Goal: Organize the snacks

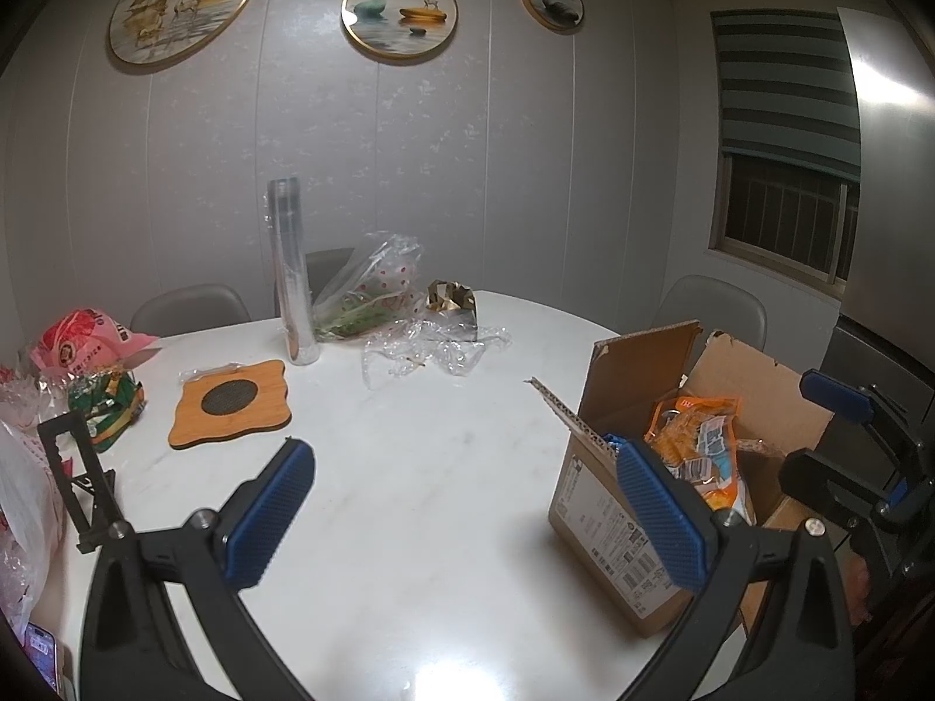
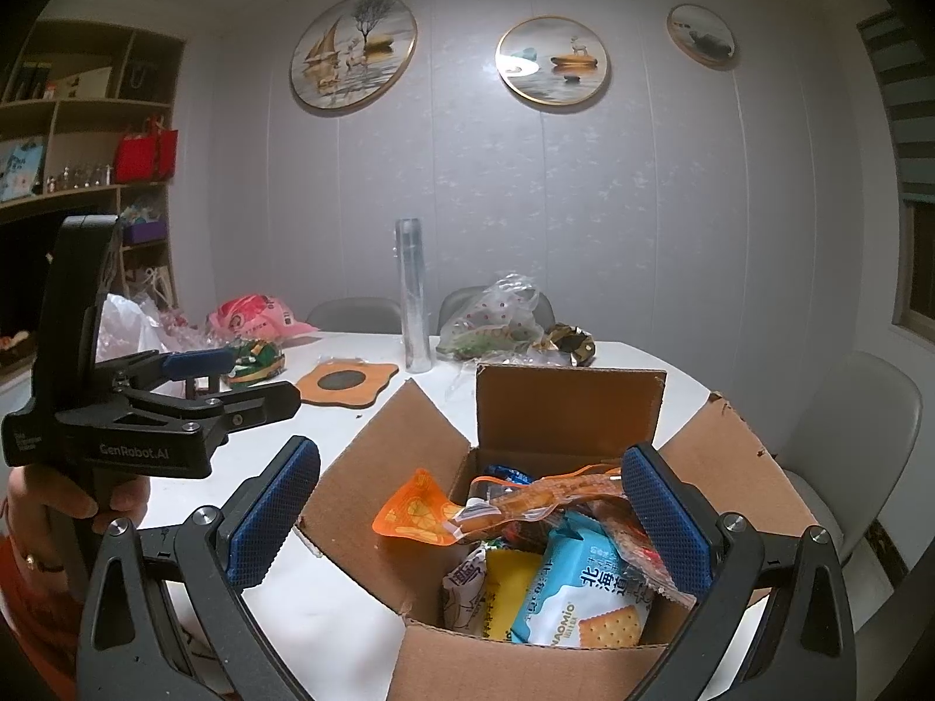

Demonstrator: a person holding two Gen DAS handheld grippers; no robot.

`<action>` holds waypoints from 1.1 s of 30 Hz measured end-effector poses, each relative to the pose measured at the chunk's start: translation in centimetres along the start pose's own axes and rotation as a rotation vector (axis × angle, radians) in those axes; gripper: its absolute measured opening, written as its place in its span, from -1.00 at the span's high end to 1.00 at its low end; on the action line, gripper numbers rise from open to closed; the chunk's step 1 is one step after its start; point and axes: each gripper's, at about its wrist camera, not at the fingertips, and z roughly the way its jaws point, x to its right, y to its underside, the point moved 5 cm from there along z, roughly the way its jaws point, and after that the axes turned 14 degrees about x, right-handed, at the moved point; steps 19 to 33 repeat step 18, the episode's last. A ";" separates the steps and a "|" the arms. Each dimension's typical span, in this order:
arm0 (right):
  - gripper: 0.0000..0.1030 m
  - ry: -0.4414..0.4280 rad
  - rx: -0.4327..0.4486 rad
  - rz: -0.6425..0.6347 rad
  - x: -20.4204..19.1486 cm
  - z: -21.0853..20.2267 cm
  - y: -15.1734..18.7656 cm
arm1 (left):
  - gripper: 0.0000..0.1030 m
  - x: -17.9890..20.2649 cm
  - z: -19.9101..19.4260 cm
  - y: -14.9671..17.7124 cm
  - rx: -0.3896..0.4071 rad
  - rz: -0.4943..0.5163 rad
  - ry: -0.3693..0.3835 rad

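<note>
Right tongs (image 2: 470, 517) gape above boxed snacks (image 2: 561, 578)

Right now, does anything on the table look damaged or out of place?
Yes. The cardboard box has a torn, ragged right flap, and crumpled clear plastic wrap lies loose on the table.

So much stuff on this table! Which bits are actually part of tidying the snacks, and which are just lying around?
Part of the job:
cardboard box
orange snack packet
blue cracker packet
green snack bag
pink bag

Just lying about:
bamboo coaster
clear tube
crumpled plastic wrap
phone stand
</note>
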 end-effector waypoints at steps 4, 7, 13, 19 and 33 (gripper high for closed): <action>-1.00 0.006 0.001 0.006 0.1 -0.1 0.0 | -0.98 0.0 0.0 0.1 -0.001 0.001 0.000; -1.00 0.007 0.002 0.006 0.0 -0.1 -0.1 | -0.99 -0.1 0.0 0.1 -0.003 0.004 -0.002; -1.00 0.007 0.000 0.004 0.0 -0.1 -0.1 | -0.99 -0.1 0.0 0.2 -0.004 0.002 0.001; -1.00 0.005 0.000 0.007 0.0 -0.1 -0.2 | -0.99 -0.2 0.0 0.3 -0.006 0.001 0.001; -1.00 0.005 0.000 0.007 0.0 -0.1 -0.2 | -0.99 -0.2 0.0 0.3 -0.006 0.001 0.001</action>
